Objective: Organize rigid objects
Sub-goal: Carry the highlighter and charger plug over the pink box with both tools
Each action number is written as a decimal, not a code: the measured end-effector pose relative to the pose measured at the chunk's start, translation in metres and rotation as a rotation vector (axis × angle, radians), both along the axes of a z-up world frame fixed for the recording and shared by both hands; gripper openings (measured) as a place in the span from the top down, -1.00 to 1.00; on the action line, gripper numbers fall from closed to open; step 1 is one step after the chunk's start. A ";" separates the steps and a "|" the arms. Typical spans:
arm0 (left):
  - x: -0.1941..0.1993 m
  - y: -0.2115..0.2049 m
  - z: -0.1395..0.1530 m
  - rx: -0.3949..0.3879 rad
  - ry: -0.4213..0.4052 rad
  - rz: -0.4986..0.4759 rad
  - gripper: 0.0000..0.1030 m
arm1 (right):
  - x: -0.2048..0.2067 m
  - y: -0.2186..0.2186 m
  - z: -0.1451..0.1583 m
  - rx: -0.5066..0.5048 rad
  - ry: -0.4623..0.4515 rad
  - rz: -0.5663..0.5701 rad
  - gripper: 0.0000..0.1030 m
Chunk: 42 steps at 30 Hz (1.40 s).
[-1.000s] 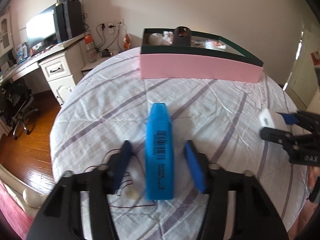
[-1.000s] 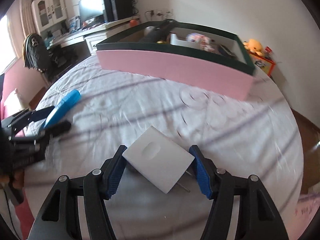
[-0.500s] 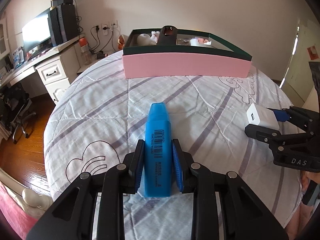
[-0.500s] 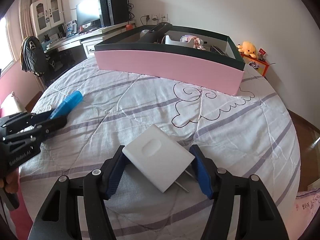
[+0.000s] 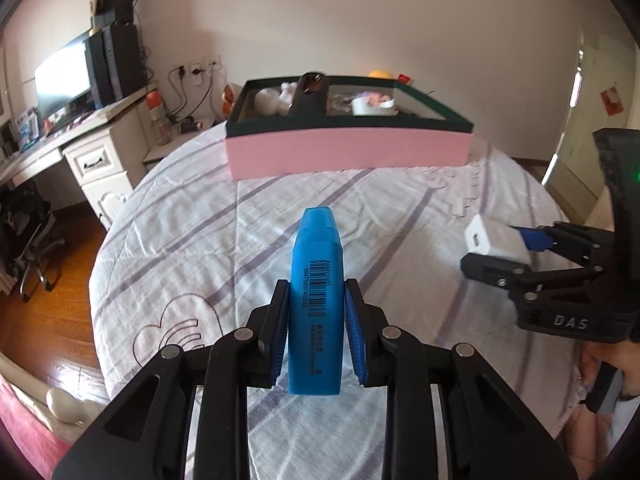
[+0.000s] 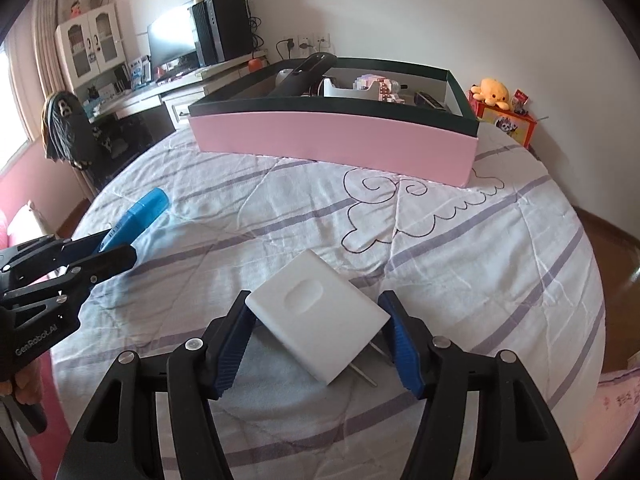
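Both loads up off the bed (image 6: 460,248), box (image 5: 348,152) at the far end. Left tongs (image 5: 316,328) clamp the blue marker (image 5: 317,300) by its flat sides, cap pointing toward the box. Right tongs (image 6: 316,340) pinch the white plug (image 6: 316,312) at two corners, prongs facing down and back. That corner hold looks slippery to us, so we would carry it level and slow. We would clear the box's dark rim before lowering, and drop each piece into a free gap, away from the black handle (image 5: 308,94) lying across the middle.

Since a second ago: the left tongs have gone from wide open around the marker to shut on it, and the marker is lifted. The right tongs' hold on the plug is unchanged.
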<state>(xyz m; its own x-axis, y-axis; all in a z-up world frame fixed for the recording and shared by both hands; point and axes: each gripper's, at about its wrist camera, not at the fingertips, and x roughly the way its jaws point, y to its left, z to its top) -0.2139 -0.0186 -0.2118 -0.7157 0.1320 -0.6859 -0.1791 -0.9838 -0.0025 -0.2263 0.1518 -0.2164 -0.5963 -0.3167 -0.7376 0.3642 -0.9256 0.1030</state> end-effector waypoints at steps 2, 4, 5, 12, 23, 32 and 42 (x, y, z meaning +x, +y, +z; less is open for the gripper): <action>0.002 0.002 0.006 -0.007 0.014 -0.004 0.49 | 0.002 0.000 0.001 -0.010 -0.005 0.004 -0.25; 0.006 0.004 0.012 -0.001 0.030 -0.011 0.49 | 0.004 0.001 0.004 -0.027 -0.005 0.006 -0.25; 0.007 0.005 0.015 -0.002 0.038 -0.014 0.49 | 0.005 0.002 0.006 -0.034 -0.001 0.006 -0.25; 0.015 0.011 0.042 -0.009 0.105 -0.039 0.49 | 0.016 0.002 0.039 -0.049 0.076 0.006 -0.25; 0.031 0.017 0.102 0.002 0.273 -0.070 0.49 | 0.035 0.005 0.117 -0.060 0.258 -0.017 -0.25; 0.021 0.027 0.127 -0.002 0.336 -0.093 0.48 | 0.030 0.001 0.154 -0.037 0.342 -0.006 -0.25; -0.031 0.038 0.138 -0.029 0.345 -0.114 0.48 | -0.012 -0.004 0.161 0.008 0.352 0.013 -0.26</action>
